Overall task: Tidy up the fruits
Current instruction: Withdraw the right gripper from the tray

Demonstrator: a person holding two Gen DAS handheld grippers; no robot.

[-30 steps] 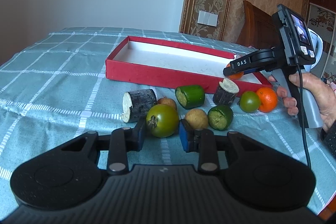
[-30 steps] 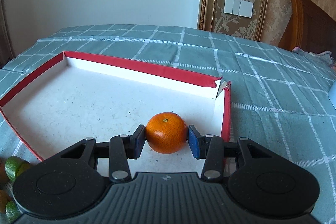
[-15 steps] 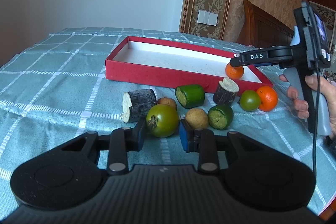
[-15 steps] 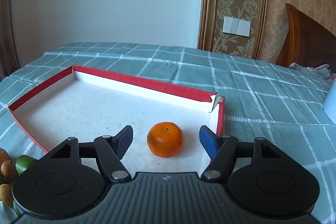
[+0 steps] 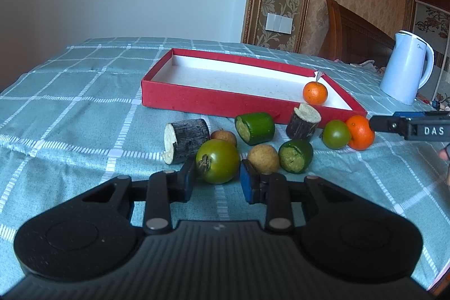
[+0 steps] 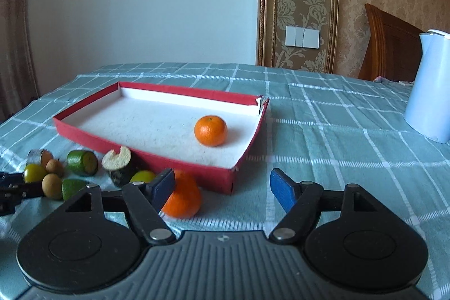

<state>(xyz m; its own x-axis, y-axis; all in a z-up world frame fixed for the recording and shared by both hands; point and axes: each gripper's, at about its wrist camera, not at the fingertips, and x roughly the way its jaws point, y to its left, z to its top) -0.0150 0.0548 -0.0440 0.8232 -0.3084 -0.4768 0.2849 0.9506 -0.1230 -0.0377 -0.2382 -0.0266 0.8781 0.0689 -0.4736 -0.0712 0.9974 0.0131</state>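
Left wrist view: the left gripper [image 5: 218, 176] is nearly closed around a green tomato [image 5: 218, 165] on the cloth, in front of the red tray [image 5: 225, 103]. Right wrist view: the right gripper [image 6: 222, 187] is empty, its jaws opening; a tangerine [image 6: 210, 130] lies inside the tray's right end.

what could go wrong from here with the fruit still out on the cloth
The left gripper pinches the round green tomato near its base, so it may slip out. A longan touches its right finger and could roll. The right gripper, jaws opening and empty, has one finger close to the loose orange and may nudge it.
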